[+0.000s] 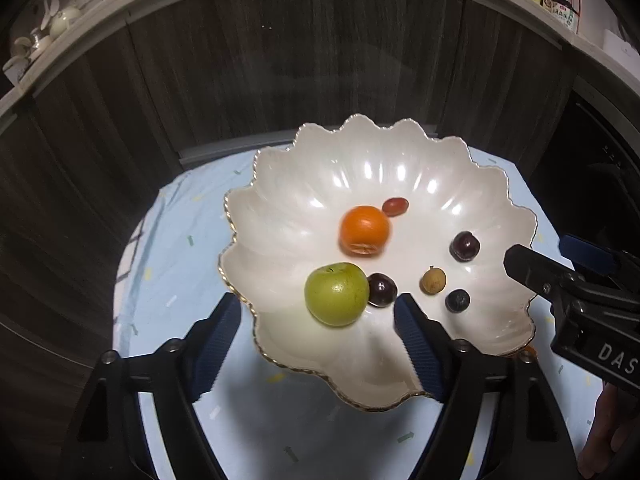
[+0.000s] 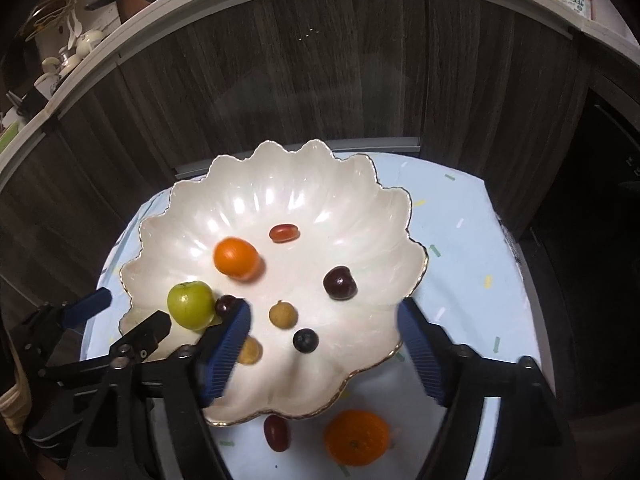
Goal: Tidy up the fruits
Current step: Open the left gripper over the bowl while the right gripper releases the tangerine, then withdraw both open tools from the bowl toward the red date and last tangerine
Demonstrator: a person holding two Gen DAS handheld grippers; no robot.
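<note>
scalloped white bowl (image 2: 384, 208) on the pale blue cloth (image 2: 460, 248) | left gripper (image 1: 316, 322) and right gripper (image 2: 324, 320) over bowl's near rim, both spread wide, empty | in bowl: green apple (image 1: 336, 299), orange (image 1: 364, 230), dark cherries, longan (image 1: 432, 280), blueberry (image 1: 457, 300) | outside near rim: second orange (image 2: 356, 438), red grape (image 2: 276, 432)

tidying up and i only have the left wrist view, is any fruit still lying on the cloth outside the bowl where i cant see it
Observer: Yes, a dark red grape lies on the cloth, just outside the near rim of the bowl.
Operator: anything else out there
Observer: A whole orange sits on the cloth to the right of that grape, in front of the open right gripper.
</note>
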